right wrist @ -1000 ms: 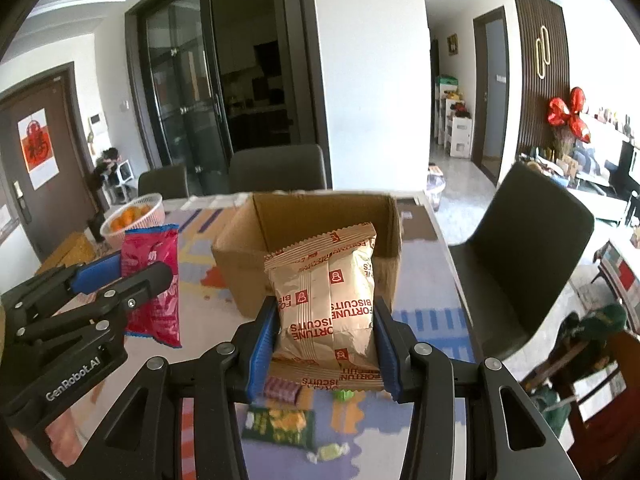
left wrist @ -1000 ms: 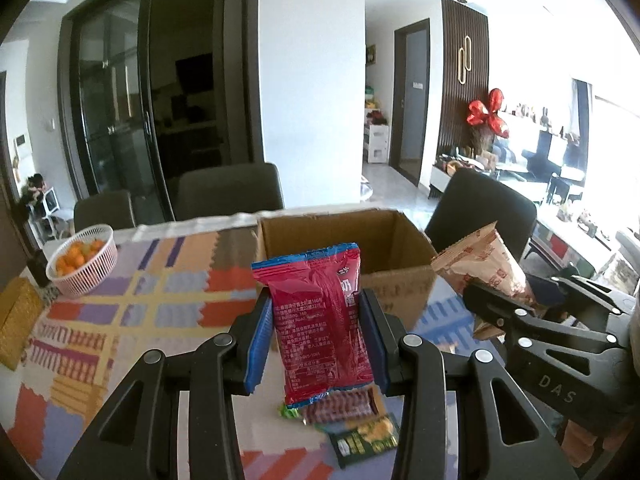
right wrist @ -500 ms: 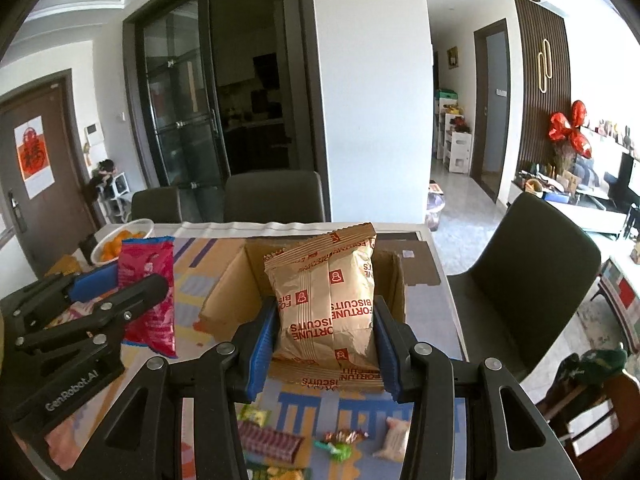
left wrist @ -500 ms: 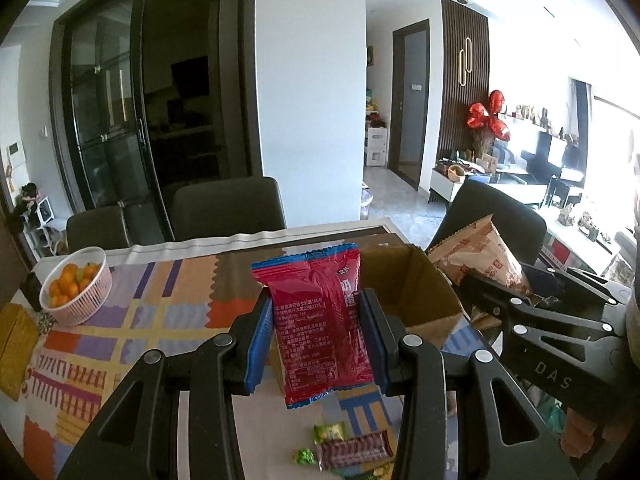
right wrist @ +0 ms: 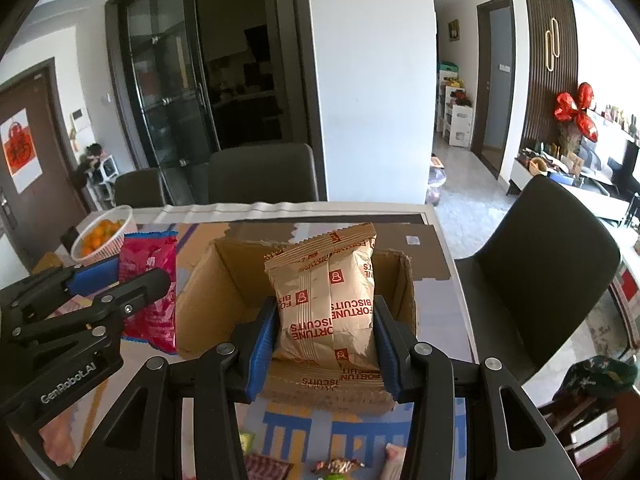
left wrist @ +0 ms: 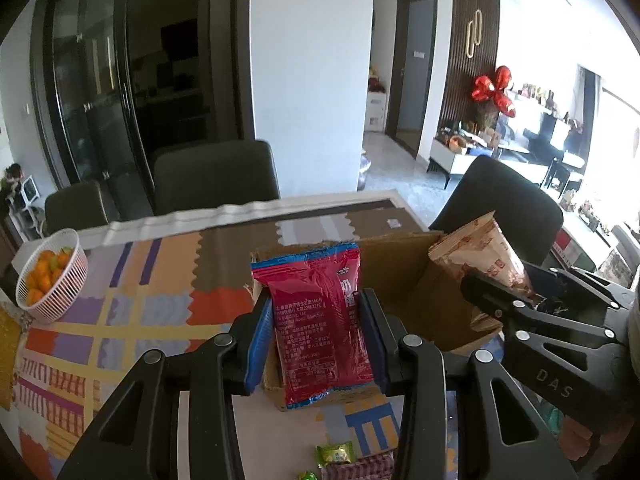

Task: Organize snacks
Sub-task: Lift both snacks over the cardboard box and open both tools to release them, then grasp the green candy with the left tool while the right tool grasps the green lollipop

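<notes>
My left gripper (left wrist: pixel 318 340) is shut on a red snack bag with blue ends (left wrist: pixel 320 316) and holds it upright above the near left corner of an open cardboard box (left wrist: pixel 400 264). My right gripper (right wrist: pixel 326 344) is shut on a tan Fortune Biscuits bag (right wrist: pixel 326 300) and holds it upright over the near edge of the same box (right wrist: pixel 224 280). The biscuits bag also shows at the right of the left wrist view (left wrist: pixel 480 256), and the red bag at the left of the right wrist view (right wrist: pixel 150 276). The inside of the box looks empty where visible.
Small wrapped candies (left wrist: pixel 336 454) lie on the patterned tablecloth (left wrist: pixel 120 320) in front of the box; more show in the right wrist view (right wrist: pixel 336 465). A white basket of oranges (left wrist: pixel 50 276) stands far left. Dark chairs (right wrist: pixel 536 272) surround the table.
Both grippers have risen and moved forward with their bags, from in front of the box to over its near edge. The candies have dropped towards the bottom of both views.
</notes>
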